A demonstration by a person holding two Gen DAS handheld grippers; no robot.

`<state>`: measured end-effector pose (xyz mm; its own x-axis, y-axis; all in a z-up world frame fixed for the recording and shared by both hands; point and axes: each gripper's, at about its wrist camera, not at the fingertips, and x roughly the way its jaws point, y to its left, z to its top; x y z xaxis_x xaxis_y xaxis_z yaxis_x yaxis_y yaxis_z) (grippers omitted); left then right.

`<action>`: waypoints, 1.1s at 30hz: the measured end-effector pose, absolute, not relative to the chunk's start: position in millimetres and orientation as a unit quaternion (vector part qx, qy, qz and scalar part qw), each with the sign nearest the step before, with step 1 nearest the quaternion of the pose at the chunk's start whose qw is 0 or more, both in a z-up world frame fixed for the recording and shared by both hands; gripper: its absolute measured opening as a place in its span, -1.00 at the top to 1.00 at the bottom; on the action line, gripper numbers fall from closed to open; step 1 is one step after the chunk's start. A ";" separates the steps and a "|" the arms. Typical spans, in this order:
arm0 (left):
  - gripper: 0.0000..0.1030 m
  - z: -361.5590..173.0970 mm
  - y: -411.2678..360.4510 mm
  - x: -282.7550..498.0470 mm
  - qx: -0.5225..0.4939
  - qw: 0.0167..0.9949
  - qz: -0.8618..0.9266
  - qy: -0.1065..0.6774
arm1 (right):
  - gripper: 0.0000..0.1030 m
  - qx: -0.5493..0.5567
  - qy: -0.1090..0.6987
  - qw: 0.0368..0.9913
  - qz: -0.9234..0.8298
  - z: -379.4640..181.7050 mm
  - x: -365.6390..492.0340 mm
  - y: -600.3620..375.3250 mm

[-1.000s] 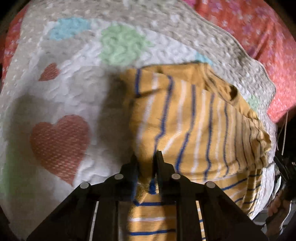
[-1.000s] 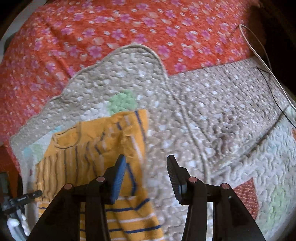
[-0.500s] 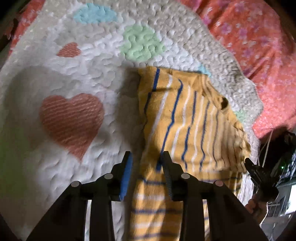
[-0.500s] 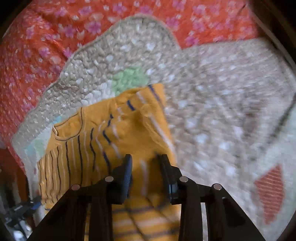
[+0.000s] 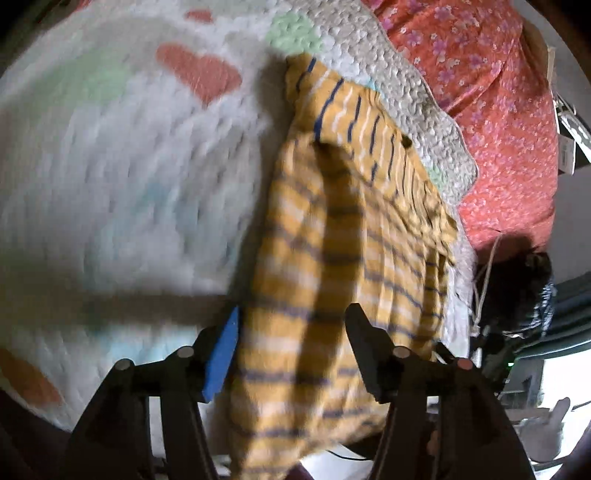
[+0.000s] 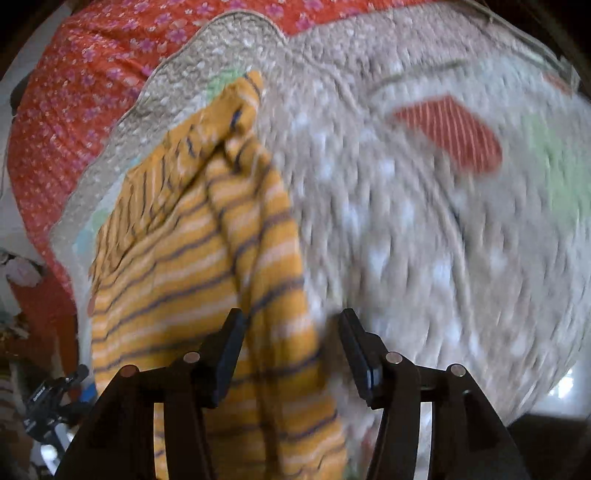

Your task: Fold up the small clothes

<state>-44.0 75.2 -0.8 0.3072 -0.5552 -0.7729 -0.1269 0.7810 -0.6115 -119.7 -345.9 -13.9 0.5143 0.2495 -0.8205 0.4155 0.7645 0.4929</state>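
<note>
**Both grippers let go of the striped shirt**

A quilt (image 5: 122, 177) with red hearts and green and blue patches covers the work surface, and its scalloped grey border (image 6: 236, 33) lies over an orange floral sheet (image 5: 491, 92). In the left wrist view, a white cord (image 5: 487, 266) and dark gear sit past the quilt's right edge; in the right wrist view, a black device (image 6: 48, 402) shows at lower left. Nothing lies on the shirt (image 5: 332, 258) itself. The shirt, yellow with blue and white stripes, lies on the quilt close to the border, one side folded over in a long ridge (image 6: 266, 229). Both views are smeared by motion.

The left gripper (image 5: 291, 350) is spread wide, with shirt fabric showing between and under its fingers and no squeeze on it. The right gripper (image 6: 291, 350) is likewise spread, straddling the folded edge where shirt meets quilt.

A second ago the left gripper was clamped on the fabric and the right stood apart over the edge. Half a second ago the left had loosened slightly while the right was nearly closed on the fold. Now both are released, and the shirt fills more of each view.
</note>
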 end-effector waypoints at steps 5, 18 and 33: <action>-0.13 -13.6 58.6 -86.1 -0.273 0.748 -0.157 0.584 | -0.12 0.351 0.506 0.787 -0.032 -27.8 -145.6 -326.9; -0.21 -28.7 22.6 -132.1 -0.183 0.754 -0.174 0.606 | -0.18 0.369 0.553 0.747 0.008 -57.5 -171.6 -292.5; 0.83 17.3 47.8 -139.4 -0.238 0.729 -0.190 0.613 | 0.85 0.398 0.520 0.755 0.047 3.4 -209.7 -287.4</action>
<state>-139.4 47.8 17.3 0.1763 -0.5687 -0.8034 -0.0154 0.8145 -0.5799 -209.7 -287.4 3.4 0.4551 0.4843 -0.7472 0.3429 0.6792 0.6490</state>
